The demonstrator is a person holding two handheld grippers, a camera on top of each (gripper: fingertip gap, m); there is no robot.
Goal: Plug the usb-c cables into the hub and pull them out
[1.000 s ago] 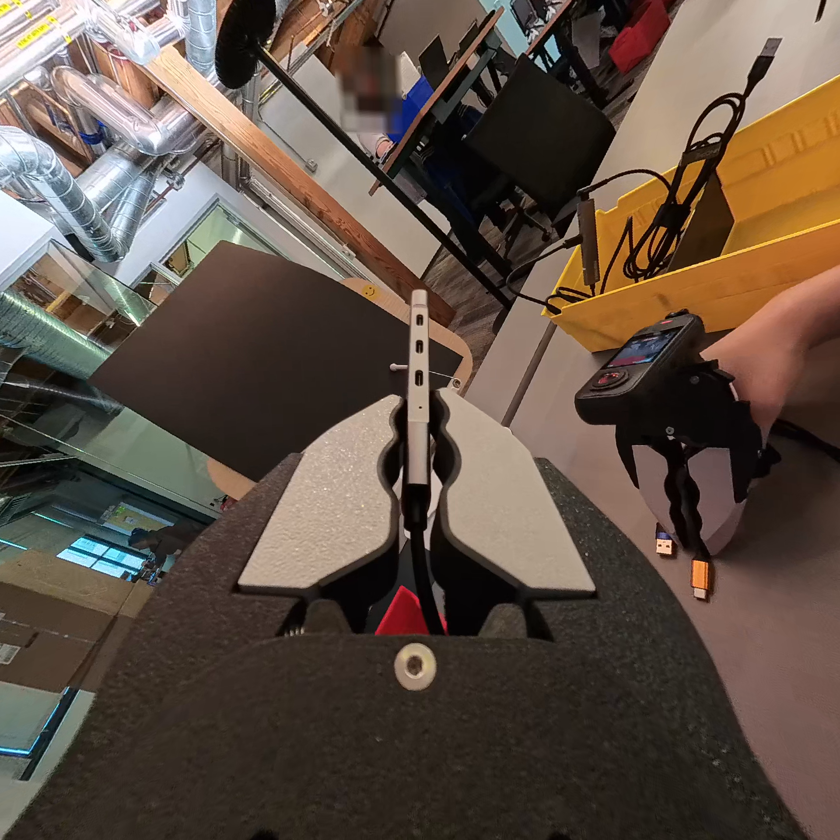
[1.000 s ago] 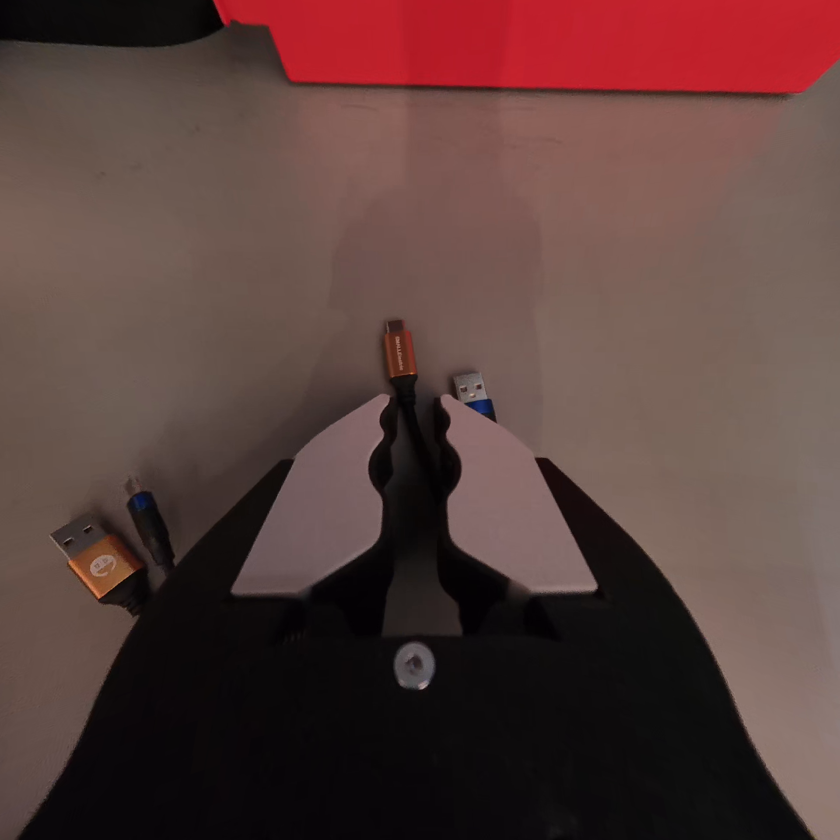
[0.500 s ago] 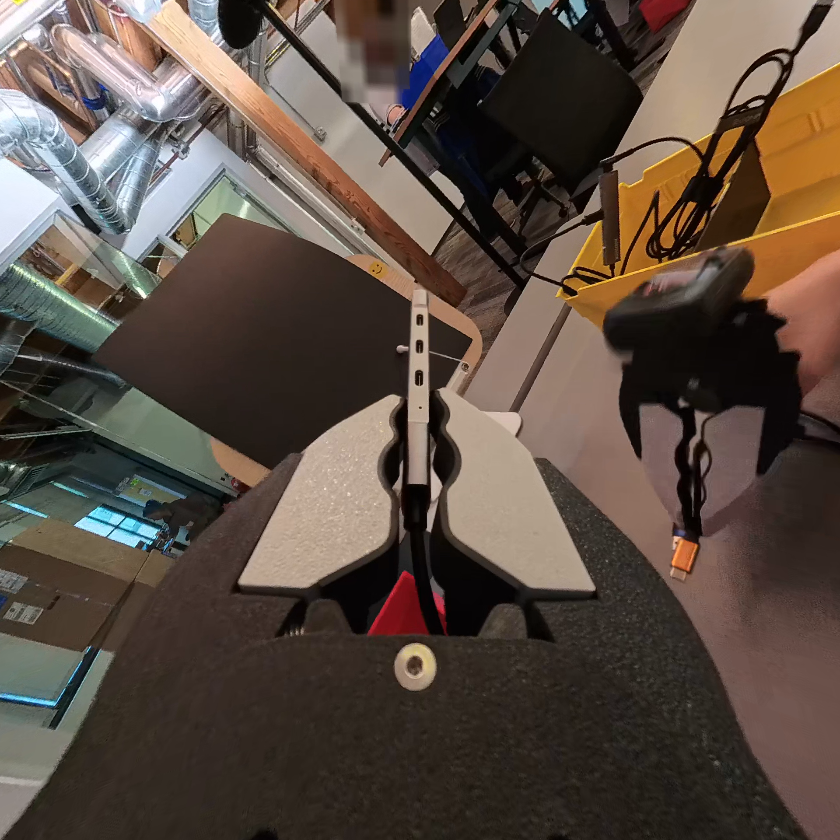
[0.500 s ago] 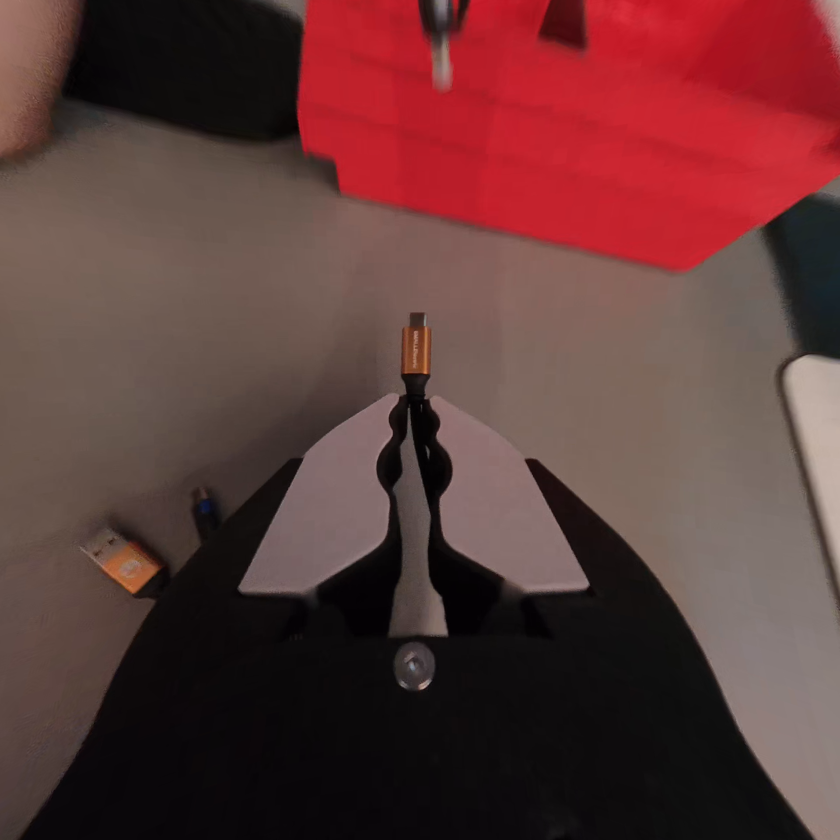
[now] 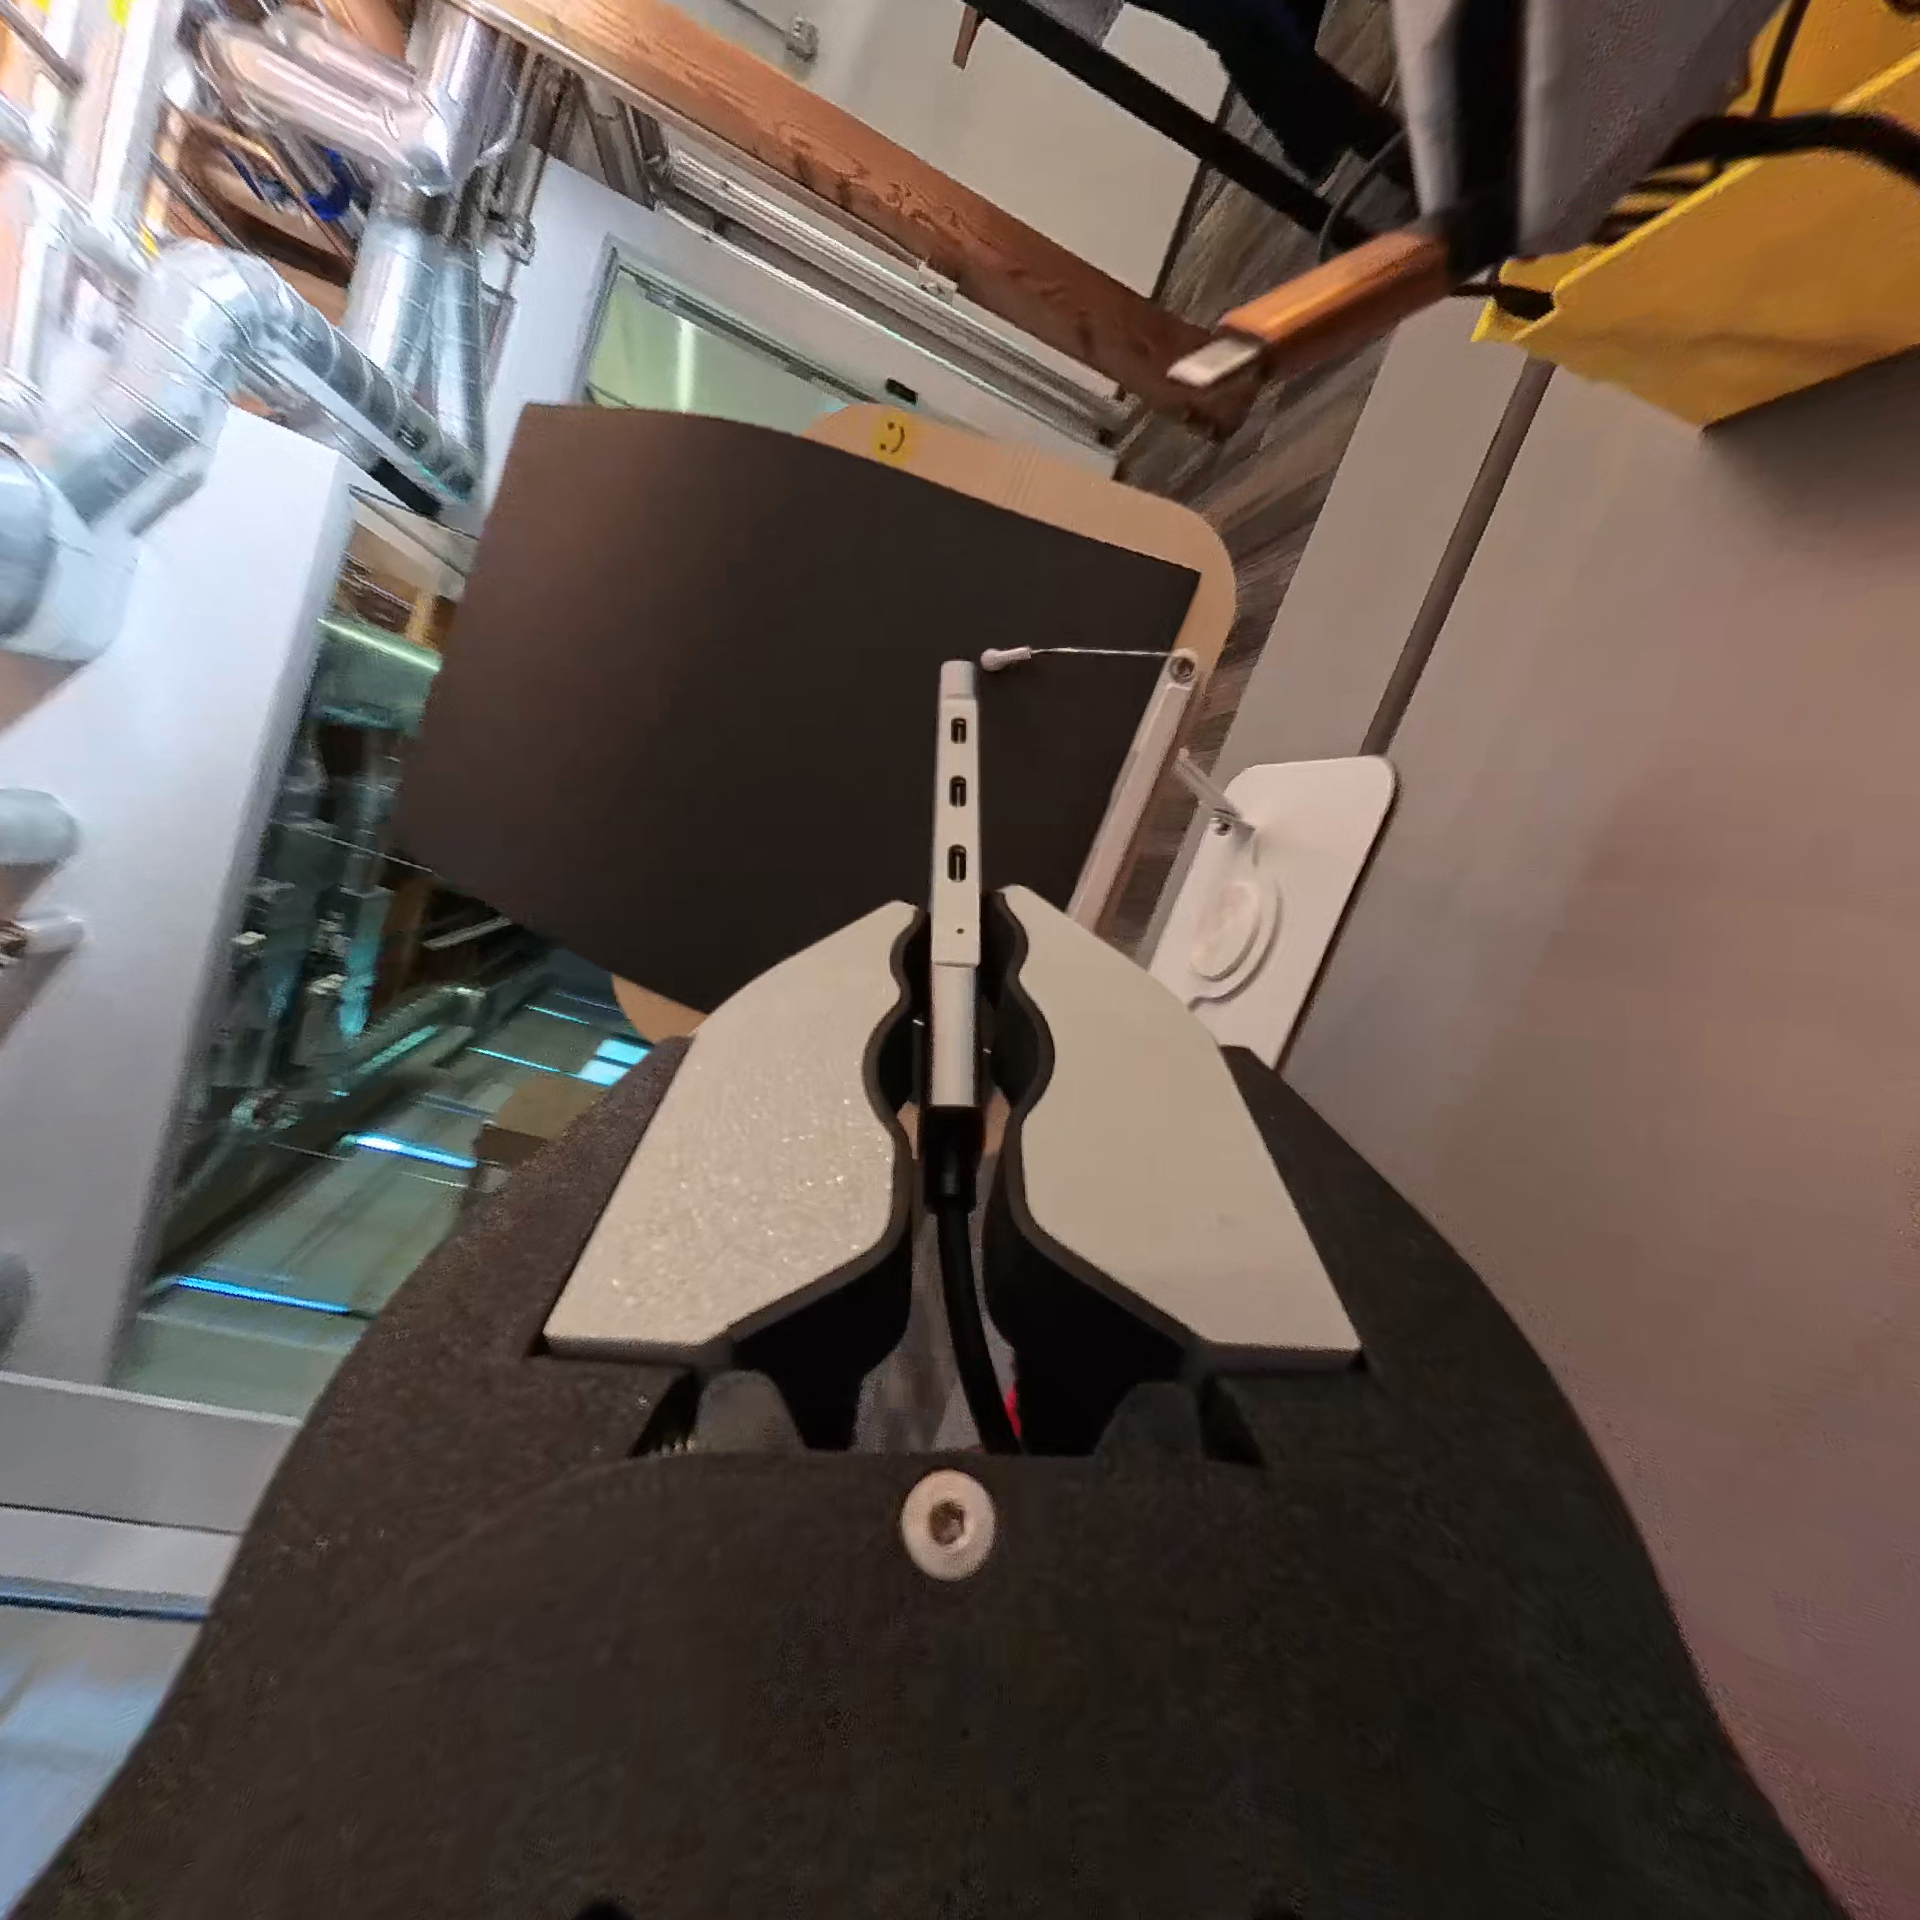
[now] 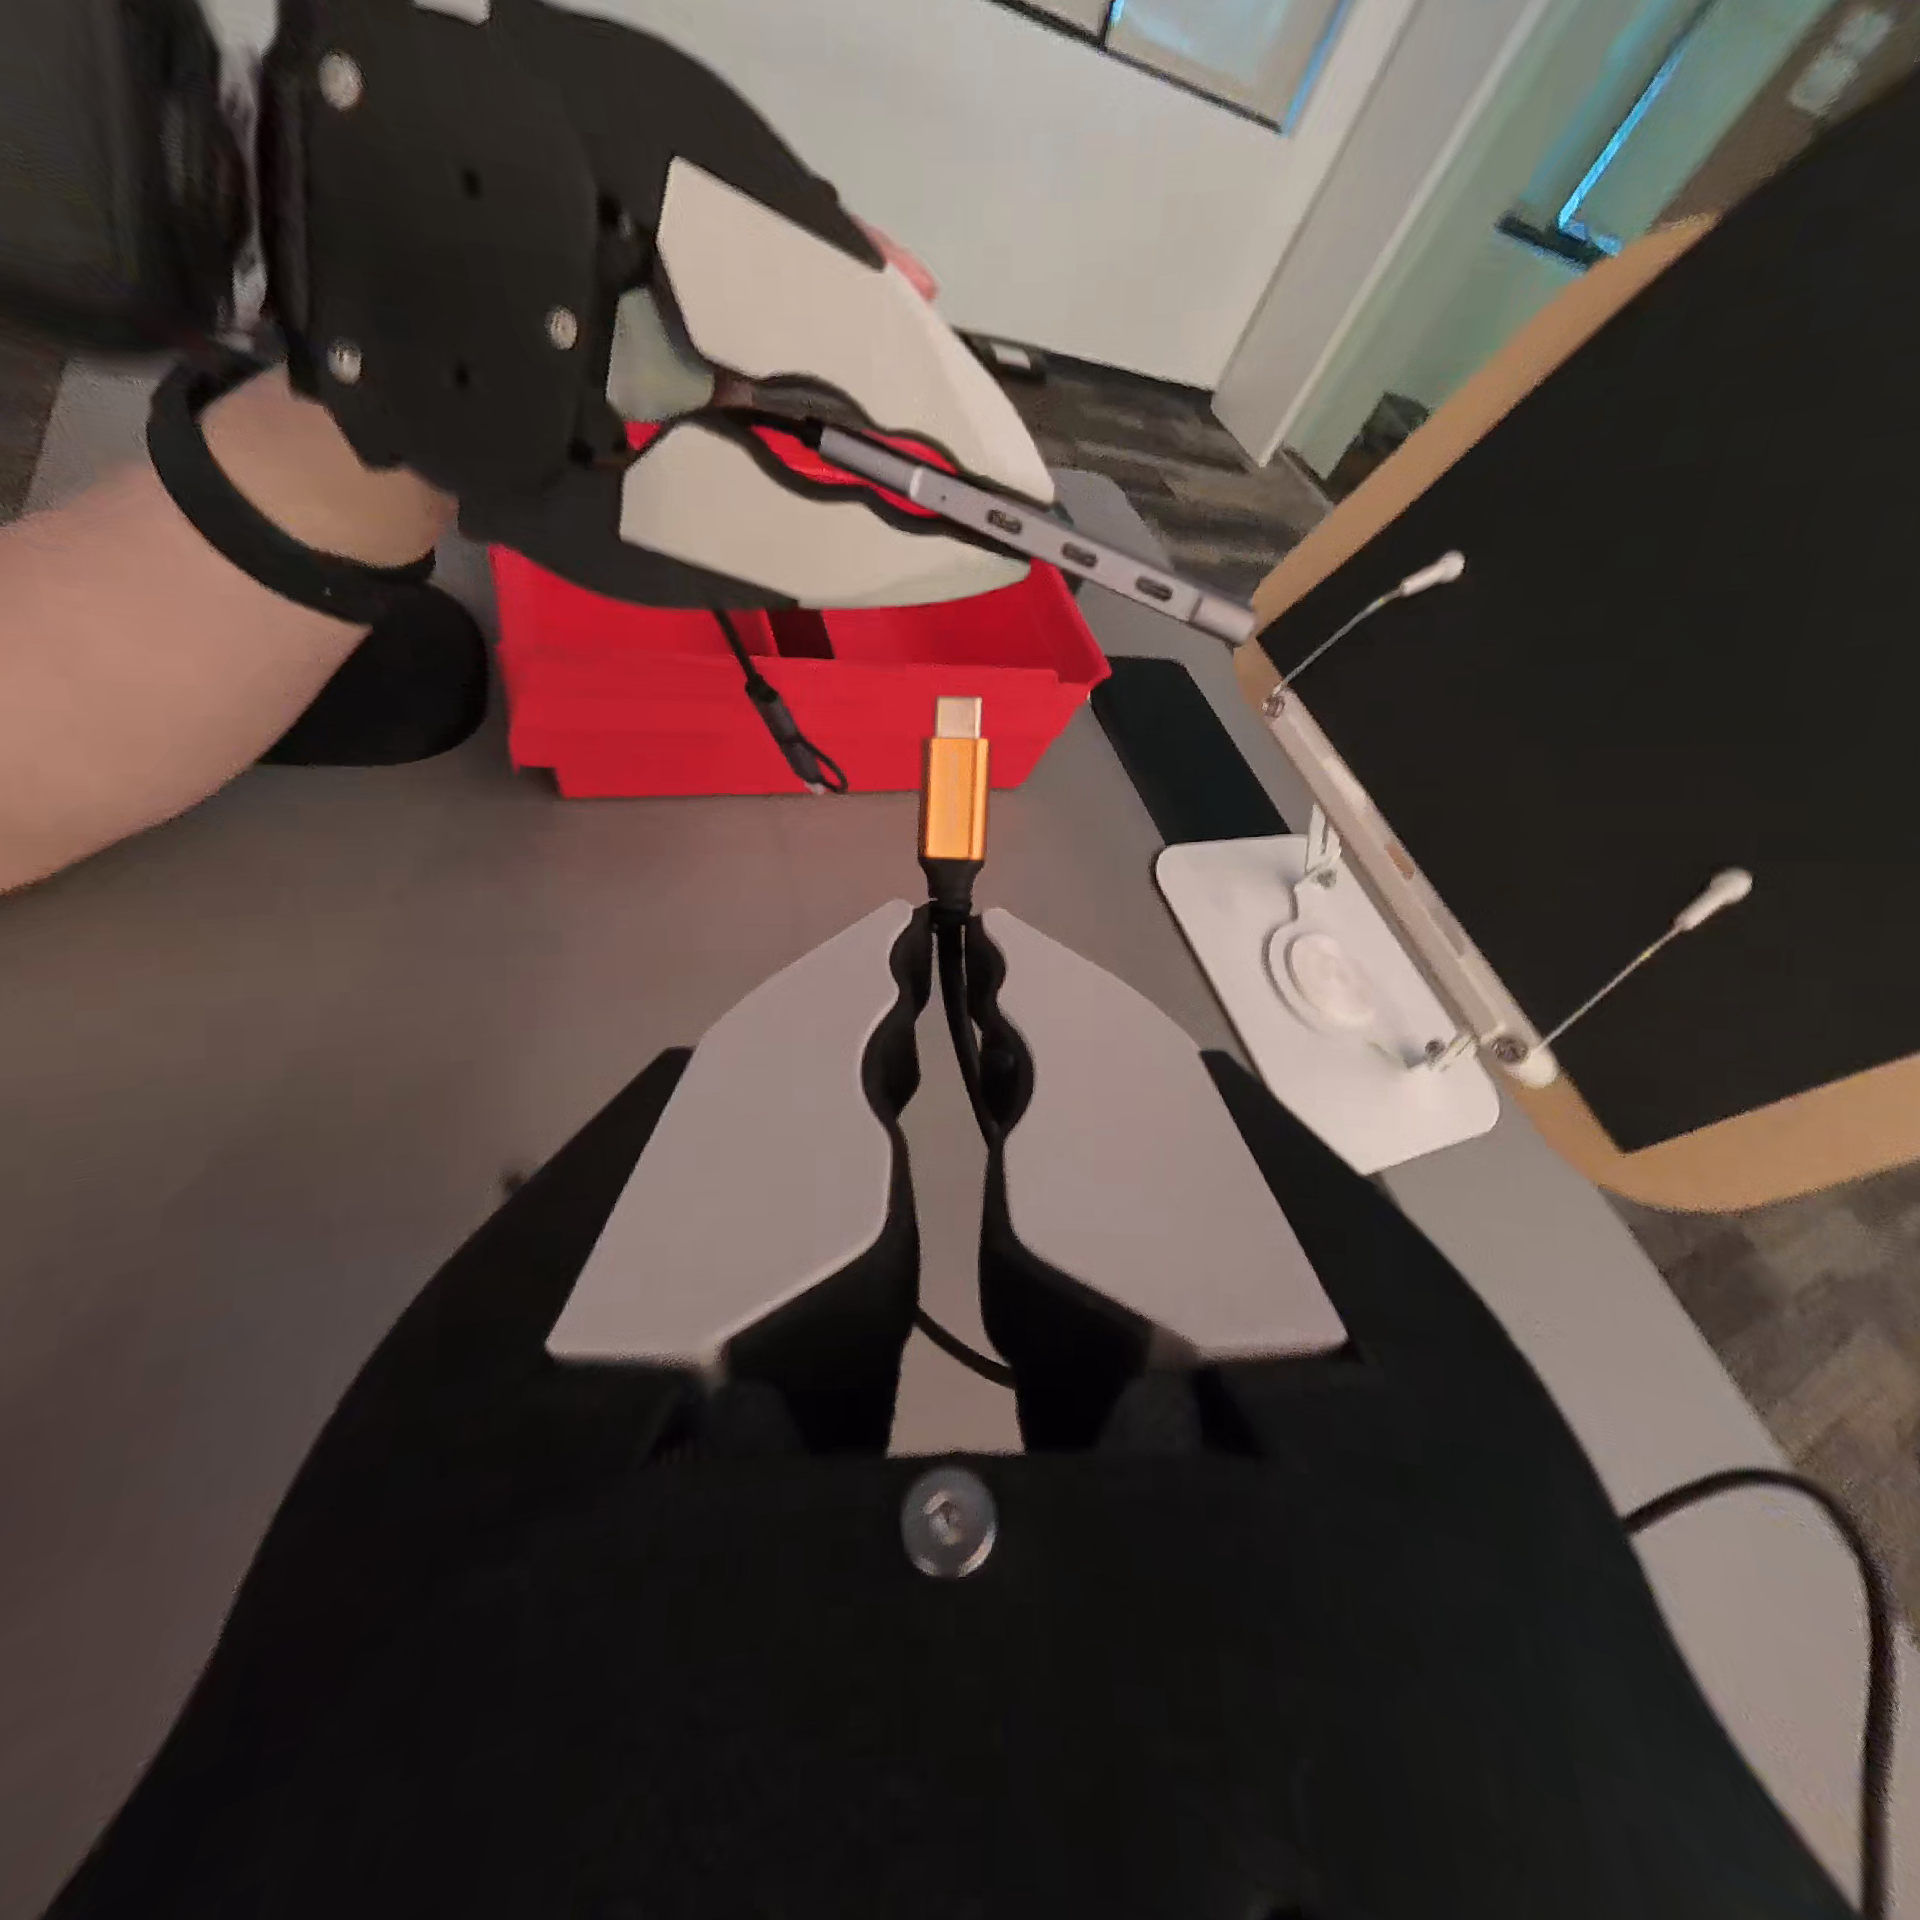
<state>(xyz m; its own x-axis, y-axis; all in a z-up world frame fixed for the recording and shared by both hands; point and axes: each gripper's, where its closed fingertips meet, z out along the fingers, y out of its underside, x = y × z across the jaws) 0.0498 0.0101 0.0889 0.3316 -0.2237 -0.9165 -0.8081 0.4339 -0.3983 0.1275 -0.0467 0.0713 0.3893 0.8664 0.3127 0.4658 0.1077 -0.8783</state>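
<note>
Hub and cable held in the air, apart.
Left wrist view: a grey hub (image 5: 957, 831) is clamped edge-on by the left gripper (image 5: 957, 914), three ports exposed above the fingertips. Right wrist view: a black cable (image 6: 954, 997) is pinched by the right gripper (image 6: 951, 912), its orange plug (image 6: 954, 795) pointed up, well apart from the hub (image 6: 1081, 545) above a red bin (image 6: 665, 717).

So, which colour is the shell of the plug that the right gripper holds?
Orange, with a bare silver tip and black cable; the plug in the right gripper shows best in the right wrist view.
</note>
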